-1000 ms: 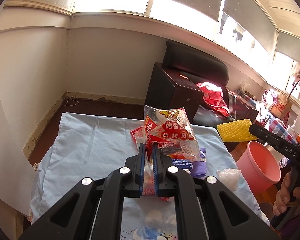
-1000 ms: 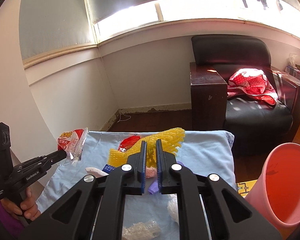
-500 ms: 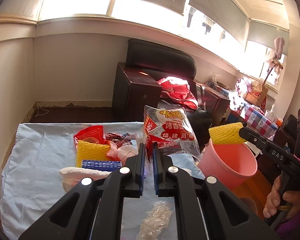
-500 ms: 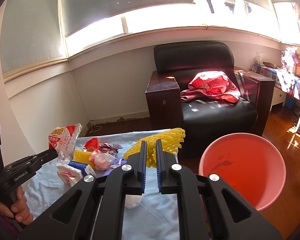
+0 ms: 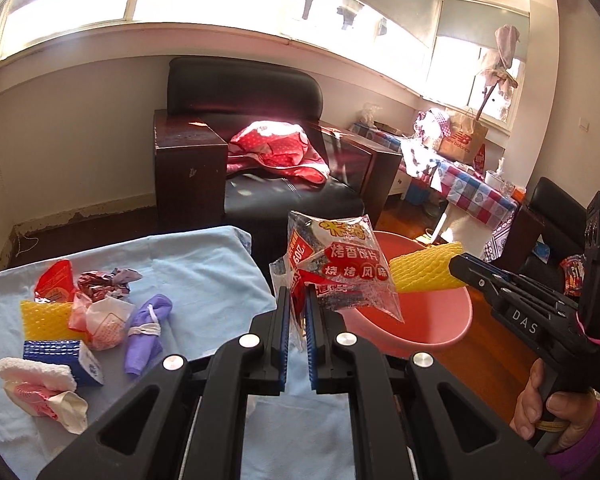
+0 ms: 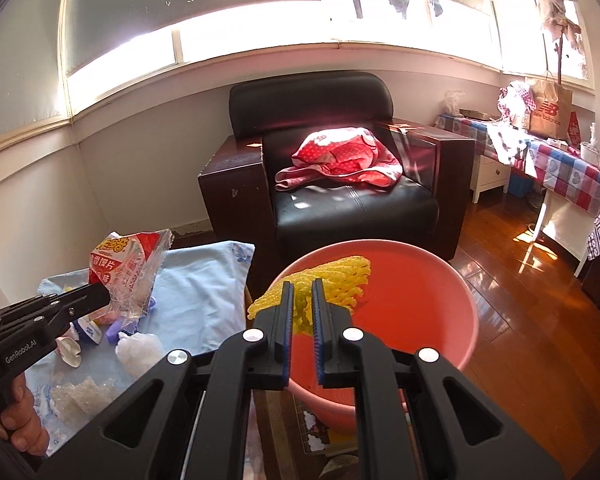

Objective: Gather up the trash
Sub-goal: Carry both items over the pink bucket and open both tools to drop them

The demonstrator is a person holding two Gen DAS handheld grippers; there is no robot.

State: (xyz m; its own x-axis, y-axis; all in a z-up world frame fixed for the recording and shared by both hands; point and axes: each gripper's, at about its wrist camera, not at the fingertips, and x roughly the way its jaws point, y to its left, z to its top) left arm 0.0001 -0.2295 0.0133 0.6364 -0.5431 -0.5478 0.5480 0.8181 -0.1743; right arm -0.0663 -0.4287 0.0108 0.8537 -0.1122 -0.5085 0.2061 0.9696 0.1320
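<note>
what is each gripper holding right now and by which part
Left gripper: the clear snack bag, pinched at its lower left corner. Right gripper: the yellow foam net, clamped near its middle, over the pink bucket.

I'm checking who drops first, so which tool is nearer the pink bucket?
Right. The right tool holds the yellow foam net over the pink bucket; the left tool, gripping the snack bag, is near the table edge beside it.
</note>
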